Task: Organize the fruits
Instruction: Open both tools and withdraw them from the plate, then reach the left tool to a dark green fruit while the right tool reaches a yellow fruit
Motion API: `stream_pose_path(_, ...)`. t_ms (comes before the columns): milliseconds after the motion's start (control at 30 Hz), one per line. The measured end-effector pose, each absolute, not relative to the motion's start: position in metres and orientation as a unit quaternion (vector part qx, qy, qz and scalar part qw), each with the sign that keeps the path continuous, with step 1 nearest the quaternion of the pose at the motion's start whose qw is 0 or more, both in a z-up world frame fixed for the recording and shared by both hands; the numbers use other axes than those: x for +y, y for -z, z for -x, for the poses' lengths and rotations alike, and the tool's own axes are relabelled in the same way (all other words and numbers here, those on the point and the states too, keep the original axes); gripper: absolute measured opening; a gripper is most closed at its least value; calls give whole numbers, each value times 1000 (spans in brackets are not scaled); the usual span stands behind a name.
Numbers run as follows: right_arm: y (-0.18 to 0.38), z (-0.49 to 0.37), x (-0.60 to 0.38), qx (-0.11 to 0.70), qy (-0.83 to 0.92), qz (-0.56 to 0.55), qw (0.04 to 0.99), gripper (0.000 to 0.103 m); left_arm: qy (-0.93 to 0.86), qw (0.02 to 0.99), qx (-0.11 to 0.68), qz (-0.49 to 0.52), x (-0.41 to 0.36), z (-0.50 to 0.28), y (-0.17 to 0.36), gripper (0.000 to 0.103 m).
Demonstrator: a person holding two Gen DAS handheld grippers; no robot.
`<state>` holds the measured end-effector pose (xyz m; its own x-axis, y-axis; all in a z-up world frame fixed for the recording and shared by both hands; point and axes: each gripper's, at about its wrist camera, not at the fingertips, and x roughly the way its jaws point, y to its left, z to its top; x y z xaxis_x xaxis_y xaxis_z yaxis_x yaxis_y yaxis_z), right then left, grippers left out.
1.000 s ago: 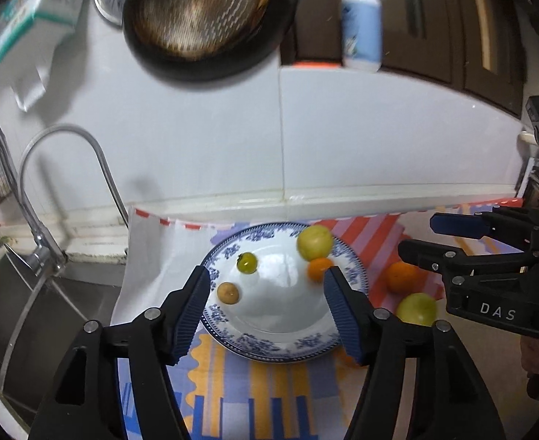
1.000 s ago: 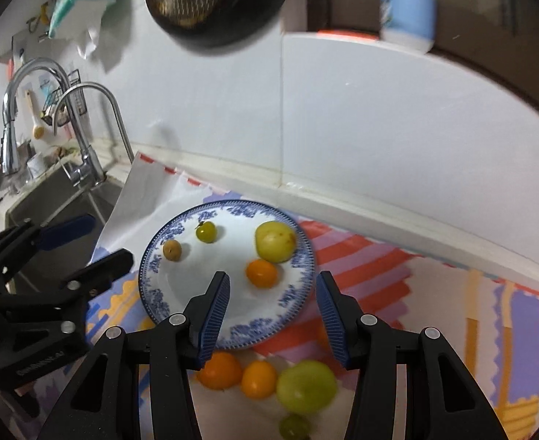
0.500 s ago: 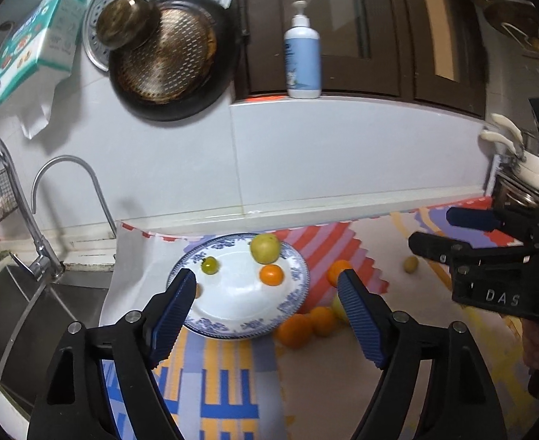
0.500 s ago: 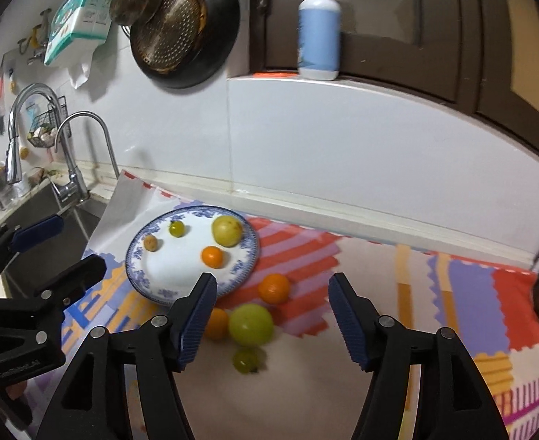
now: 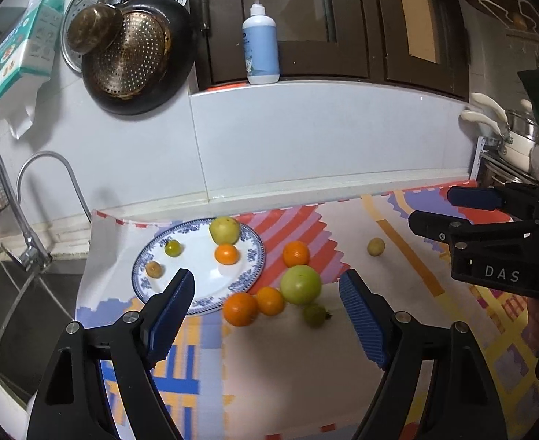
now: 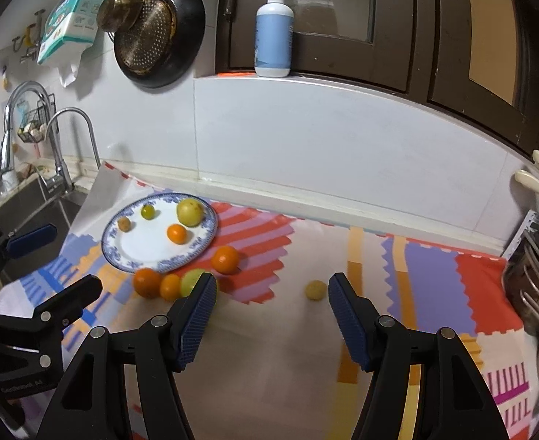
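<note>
Sink (image 5: 16, 293) and tap (image 5: 31, 198) stand at the far left, beside the patterned mat (image 5: 306, 366) that covers the worktop. On the mat's left part lies a blue-rimmed plate (image 5: 247, 275), and it carries four fruits: a small brown one (image 5: 154, 269), a small green one (image 5: 173, 248), a yellow-green one (image 5: 225, 230) and a small orange (image 5: 226, 254). Just right of the plate a group lies on the mat: three oranges (image 5: 240, 308), a big green fruit (image 5: 301, 285) and a small green one (image 5: 314, 314). Further right, well apart, one small yellow fruit (image 5: 375, 246) lies alone. My left tongs (image 5: 267, 310) are open and hold nothing. My right tongs (image 6: 271, 310) are also open and empty.
</note>
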<state>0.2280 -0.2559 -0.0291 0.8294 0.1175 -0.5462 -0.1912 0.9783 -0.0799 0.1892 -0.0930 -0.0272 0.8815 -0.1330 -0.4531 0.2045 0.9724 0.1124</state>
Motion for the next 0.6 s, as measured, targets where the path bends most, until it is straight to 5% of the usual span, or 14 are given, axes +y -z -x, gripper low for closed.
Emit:
stream_pose_path(300, 48, -249, -286, 294, -96, 63, 949, 64, 62, 970, 227, -69, -130, -186, 47, 79)
stream_pose_path(600, 86, -287, -298, 317, -115, 56, 940, 64, 39, 953, 290, -73, -151, -219, 80, 60)
